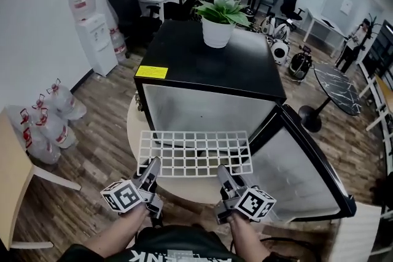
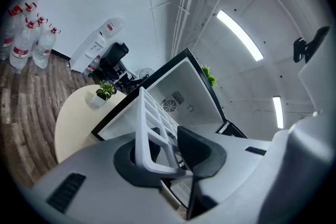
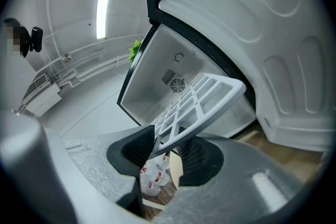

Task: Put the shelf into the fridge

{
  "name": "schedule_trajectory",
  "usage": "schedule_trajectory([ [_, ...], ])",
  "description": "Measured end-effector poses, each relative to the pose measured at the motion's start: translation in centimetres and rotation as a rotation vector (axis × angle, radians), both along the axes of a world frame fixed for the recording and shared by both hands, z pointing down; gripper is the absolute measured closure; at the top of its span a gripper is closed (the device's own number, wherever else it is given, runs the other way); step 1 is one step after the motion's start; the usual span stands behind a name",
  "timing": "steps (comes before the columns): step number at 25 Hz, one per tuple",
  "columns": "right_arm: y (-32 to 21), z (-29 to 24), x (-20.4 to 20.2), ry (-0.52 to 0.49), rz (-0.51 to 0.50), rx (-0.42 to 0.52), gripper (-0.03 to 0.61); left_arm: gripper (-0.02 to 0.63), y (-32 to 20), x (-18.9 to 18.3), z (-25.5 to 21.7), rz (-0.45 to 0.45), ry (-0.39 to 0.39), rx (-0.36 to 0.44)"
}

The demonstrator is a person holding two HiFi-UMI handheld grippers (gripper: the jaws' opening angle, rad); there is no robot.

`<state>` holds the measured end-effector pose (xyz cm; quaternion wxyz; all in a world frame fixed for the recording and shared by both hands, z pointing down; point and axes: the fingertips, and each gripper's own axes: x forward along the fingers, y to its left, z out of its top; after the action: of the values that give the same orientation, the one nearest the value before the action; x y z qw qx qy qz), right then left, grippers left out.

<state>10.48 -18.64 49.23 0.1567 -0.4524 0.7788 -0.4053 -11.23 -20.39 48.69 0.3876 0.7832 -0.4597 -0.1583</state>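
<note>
While the head view looks steeply down, shelf (image 1: 195,152): white plastic grid, held flat in the air just in front of the open fridge, not yet inside.
Fridge (image 1: 209,58): small and black, standing on a round table (image 1: 136,126); a potted plant (image 1: 218,27) sits on its top.
Door (image 1: 307,175): swung wide open to the right, its white inner side facing up.
Left gripper (image 1: 151,162): clamped on the near edge of the shelf, toward its left corner.
Right gripper (image 1: 222,169): clamped on the same near edge, toward its right corner.
Floor at left: a cluster of water bottles (image 1: 49,123) near the wall, with a water dispenser (image 1: 95,40) farther back.

Left gripper view, left gripper (image 2: 167,150): both dark jaws pressed on the shelf's rim.
Shelf (image 2: 146,123): seen edge-on, its grid running away toward the fridge.
Fridge (image 2: 184,97): white cavity open straight ahead, a round vent (image 2: 169,106) on its back wall.

Right gripper view, right gripper (image 3: 168,152): jaws closed on the shelf's rim.
Shelf (image 3: 199,99): slanting up and away, its far end before the fridge (image 3: 157,86) opening.
Door (image 3: 236,34): white moulded liner filling the upper right.
Gap under the jaws: water bottles (image 3: 153,177) on the wood floor.
</note>
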Motion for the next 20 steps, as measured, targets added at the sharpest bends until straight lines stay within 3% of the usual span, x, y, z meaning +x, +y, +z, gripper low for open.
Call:
schedule_trajectory([
  [6, -1.2, 2.4, 0.2, -0.011, 0.074, -0.047, 0.448, 0.512, -2.9, 0.5, 2.5, 0.092, 0.001, -0.045],
  [9, -1.6, 3.6, 1.5, 0.085, 0.134, -0.097, 0.448, 0.512, -4.0, 0.8, 3.2, 0.129, -0.003, -0.056],
  [13, -2.4, 4.9, 0.8, -0.027, 0.133, -0.101, 0.448, 0.511, -5.0, 1.2, 4.7, 0.154, -0.017, -0.076],
  [20, -3.0, 5.9, 2.0, 0.002, 0.155, -0.119, 0.448, 0.509, -6.1, 2.3, 5.5, 0.175, -0.038, -0.085],
])
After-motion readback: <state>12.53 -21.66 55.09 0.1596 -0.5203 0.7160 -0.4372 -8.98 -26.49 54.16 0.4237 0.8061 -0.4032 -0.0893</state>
